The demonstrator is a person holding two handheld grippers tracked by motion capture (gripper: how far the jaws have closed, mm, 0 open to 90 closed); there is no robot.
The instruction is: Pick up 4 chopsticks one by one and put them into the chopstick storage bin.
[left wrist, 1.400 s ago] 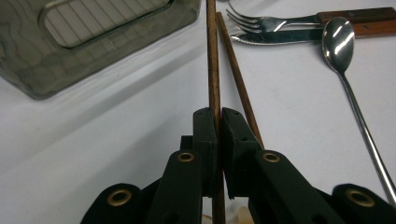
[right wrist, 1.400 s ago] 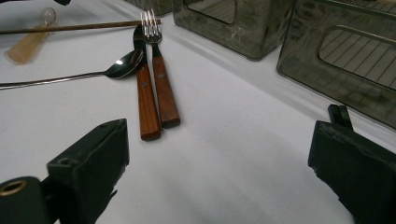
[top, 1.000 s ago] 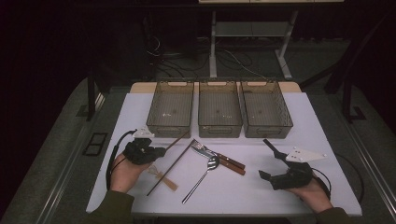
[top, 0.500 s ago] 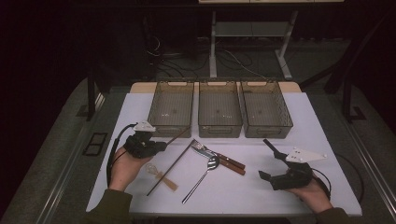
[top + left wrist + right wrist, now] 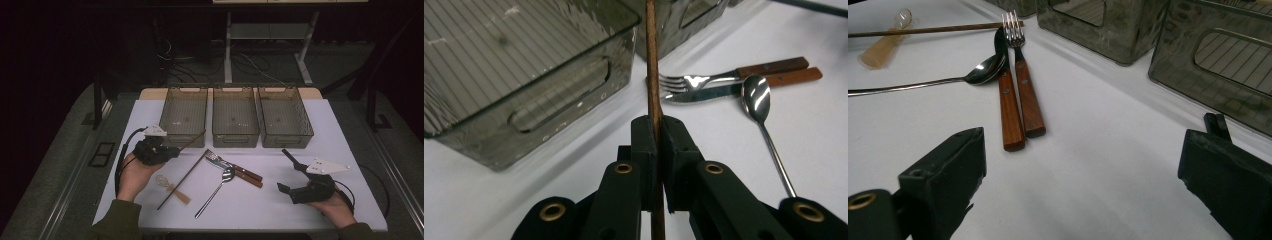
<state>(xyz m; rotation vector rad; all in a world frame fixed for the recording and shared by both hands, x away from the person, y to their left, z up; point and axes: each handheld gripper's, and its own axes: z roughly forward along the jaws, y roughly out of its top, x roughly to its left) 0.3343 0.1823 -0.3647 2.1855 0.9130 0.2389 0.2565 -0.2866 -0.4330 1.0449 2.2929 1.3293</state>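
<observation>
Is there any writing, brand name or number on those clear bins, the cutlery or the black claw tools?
No readable text anywhere. The three bins carry only ridges and handle cut-outs. The fork and knife have plain wooden handles with rivets, the spoon is bare. The left claw and right claw carry no markings.

White table (image 5: pixel 320 145); smoky-grey ribbed bins (image 5: pixel 235 117); brown-handled fork (image 5: pixel 1020 75).
</observation>
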